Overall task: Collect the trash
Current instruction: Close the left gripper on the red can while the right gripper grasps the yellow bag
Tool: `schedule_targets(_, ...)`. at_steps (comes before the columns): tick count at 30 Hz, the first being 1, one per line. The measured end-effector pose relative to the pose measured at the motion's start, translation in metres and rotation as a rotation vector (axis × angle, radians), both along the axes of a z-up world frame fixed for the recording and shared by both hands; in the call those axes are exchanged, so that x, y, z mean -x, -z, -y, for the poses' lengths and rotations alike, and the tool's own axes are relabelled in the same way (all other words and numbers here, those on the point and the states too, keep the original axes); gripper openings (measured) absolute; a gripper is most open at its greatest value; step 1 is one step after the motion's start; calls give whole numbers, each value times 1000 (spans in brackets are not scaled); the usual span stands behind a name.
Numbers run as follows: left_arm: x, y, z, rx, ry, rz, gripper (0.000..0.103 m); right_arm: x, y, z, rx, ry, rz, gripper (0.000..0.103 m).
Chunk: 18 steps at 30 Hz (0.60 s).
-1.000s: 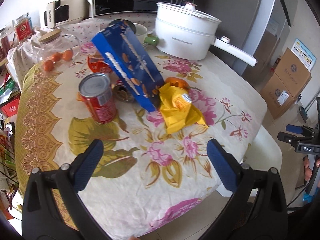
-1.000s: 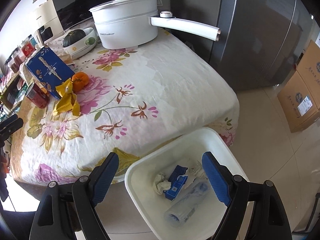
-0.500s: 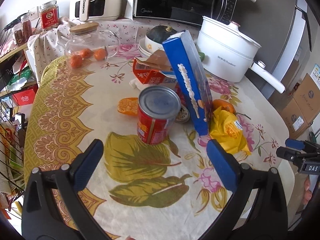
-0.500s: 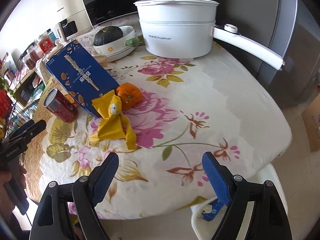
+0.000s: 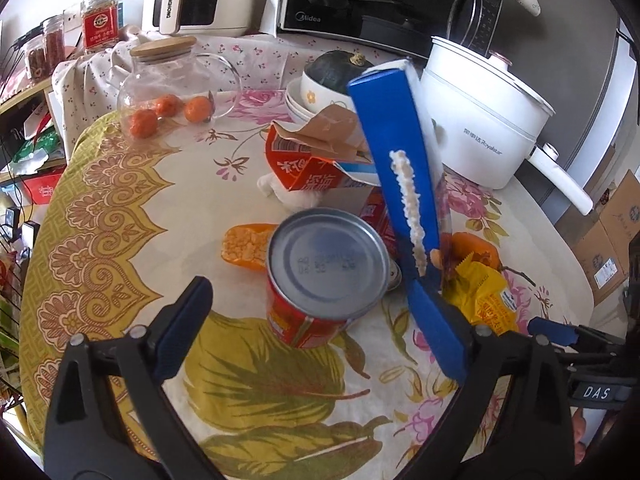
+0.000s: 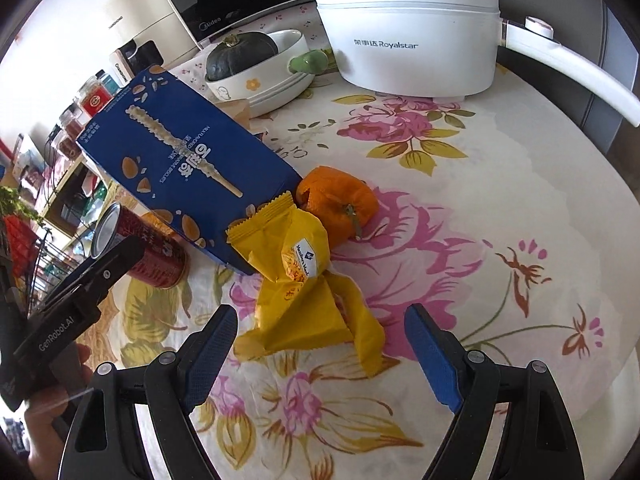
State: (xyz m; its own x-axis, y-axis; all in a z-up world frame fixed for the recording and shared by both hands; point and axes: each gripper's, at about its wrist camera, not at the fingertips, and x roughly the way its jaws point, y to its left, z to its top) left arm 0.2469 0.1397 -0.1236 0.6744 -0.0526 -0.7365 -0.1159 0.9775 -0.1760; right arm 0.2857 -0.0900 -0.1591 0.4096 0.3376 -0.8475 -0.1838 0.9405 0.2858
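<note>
A red tin can (image 5: 324, 276) stands upright on the flowered tablecloth, between the fingers of my left gripper (image 5: 312, 332). Its jaws are closing, with a gap still on both sides of the can. A crumpled yellow wrapper (image 6: 304, 280) lies just ahead of my right gripper (image 6: 320, 352), which is open with its fingers either side of the wrapper's near end. A blue biscuit box (image 5: 400, 160) (image 6: 184, 152) leans between can and wrapper. A torn red carton (image 5: 304, 164), a piece of orange peel (image 5: 244, 246) and a tangerine (image 6: 340, 204) lie close by.
A white electric pot (image 6: 408, 40) with a long handle stands at the back. Beside it is a bowl holding a dark squash (image 6: 240, 56). A glass jar (image 5: 172, 92) with tangerines sits at the back left, and a microwave (image 5: 380, 4) behind. A hand holds the left gripper.
My left gripper has come down and closer to the red can, its jaws a little narrower. My right gripper has swung from the white bin to over the table by the yellow wrapper.
</note>
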Motion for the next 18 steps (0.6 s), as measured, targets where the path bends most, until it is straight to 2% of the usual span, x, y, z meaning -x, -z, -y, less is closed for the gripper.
schedule_targets(4, -5, 7, -9, 50, -18, -21, 83, -7, 13, 1, 33, 27, -4, 86)
schedule_targets(8, -6, 8, -9, 55, 0, -25, 74, -7, 15, -2, 63, 13, 20, 82)
schedule_targets(10, -6, 8, -7, 56, 15, -24, 70, -6, 14, -6, 78, -8, 40, 75)
schedule_targets(12, -6, 7, -3, 49, 34, -23, 60, -4, 14, -12, 81, -41, 59, 59)
schedule_targets(13, -6, 6, -1, 46, 44, -23, 59, -2, 14, -14, 77, -59, 64, 53)
schedule_targets(15, -4, 5, 4, 29, 59, -28, 59, -1, 12, -16, 56, -86, 63, 36)
schedule_targets(18, -1, 3, 9, -3, 75, -39, 58, 3, 5, -14, 42, -92, 69, 25)
